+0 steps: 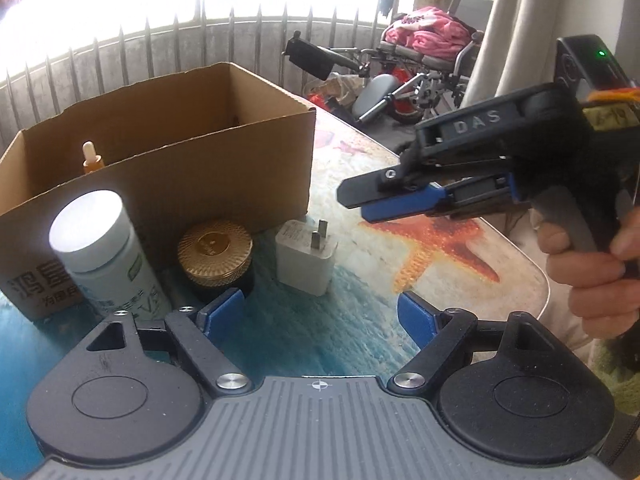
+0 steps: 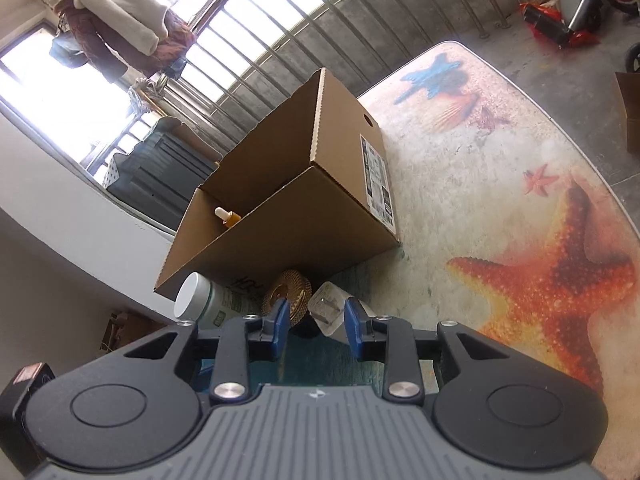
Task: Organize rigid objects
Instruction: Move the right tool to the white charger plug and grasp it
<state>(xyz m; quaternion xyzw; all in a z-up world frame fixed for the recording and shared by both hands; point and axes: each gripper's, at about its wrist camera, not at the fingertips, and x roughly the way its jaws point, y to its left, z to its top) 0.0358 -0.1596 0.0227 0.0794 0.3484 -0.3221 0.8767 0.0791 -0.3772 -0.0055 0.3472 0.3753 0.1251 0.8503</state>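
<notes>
**Ana:** Cardboard box (image 1: 160, 152) stands open with a dropper bottle (image 1: 91, 158) already inside. From the left wrist, the left gripper (image 1: 320, 312) gapes empty before the white bottle (image 1: 102, 248), gold-lidded jar (image 1: 216, 252) and charger plug (image 1: 306, 256).

**Ben:** From the right wrist, the right gripper (image 2: 316, 320) is narrowly parted, empty, near the charger plug (image 2: 326, 312). I'd judge it a pickup approach: straddle, squeeze, lift into the cardboard box (image 2: 280, 208).

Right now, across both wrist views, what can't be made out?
- Cardboard box: its floor, hidden by the near wall in both views; only the dropper bottle top shows.
- White bottle: its label, cut off by the left gripper.
- Gold-lidded jar: its body, hidden behind the right gripper.
</notes>
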